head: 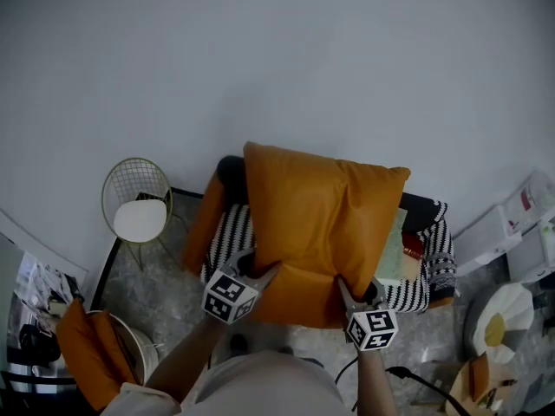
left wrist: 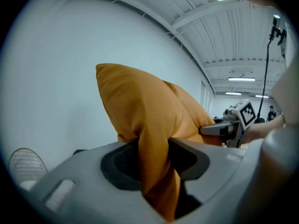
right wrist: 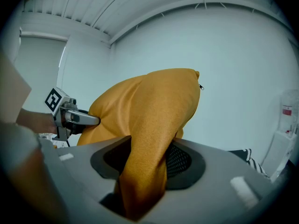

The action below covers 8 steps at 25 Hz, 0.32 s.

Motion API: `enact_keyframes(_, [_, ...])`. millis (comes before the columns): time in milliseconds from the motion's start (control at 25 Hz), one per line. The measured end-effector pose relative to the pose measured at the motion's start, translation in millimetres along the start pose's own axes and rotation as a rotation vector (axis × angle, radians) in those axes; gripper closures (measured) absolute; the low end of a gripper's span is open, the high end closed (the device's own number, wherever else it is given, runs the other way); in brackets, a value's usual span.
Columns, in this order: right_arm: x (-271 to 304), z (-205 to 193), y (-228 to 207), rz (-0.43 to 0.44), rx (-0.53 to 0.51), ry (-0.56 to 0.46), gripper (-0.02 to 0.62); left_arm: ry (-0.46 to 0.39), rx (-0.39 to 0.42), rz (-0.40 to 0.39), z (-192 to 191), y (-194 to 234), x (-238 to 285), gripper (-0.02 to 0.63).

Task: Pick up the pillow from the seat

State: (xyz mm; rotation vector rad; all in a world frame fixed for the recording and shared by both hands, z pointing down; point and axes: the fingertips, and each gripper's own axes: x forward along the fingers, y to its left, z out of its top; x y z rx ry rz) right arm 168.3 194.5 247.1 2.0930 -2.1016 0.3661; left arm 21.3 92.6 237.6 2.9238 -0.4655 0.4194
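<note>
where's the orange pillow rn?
Head view, centre: the orange square fabric pillow is up over the black-and-white striped seat, its near edge clamped by the left tongs and right tongs.

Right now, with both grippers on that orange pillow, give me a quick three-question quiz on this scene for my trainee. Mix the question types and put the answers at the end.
1. True or false: the left gripper and the right gripper each pinch a fold of the orange pillow between their jaws.
2. In the head view, what stands to the left of the seat? A) a wire chair B) a stepladder C) a floor lamp
3. Fill in: the seat's cover is striped black and ____.
Key: 1 true; 2 A; 3 white.
</note>
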Motion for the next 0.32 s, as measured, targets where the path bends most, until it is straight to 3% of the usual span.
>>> enact_keyframes(320, [2.2, 1.2, -4.6, -0.003, 0.001, -0.004, 0.38, -0.002, 0.011, -0.002, 3.9, 0.7, 4.9, 0.436])
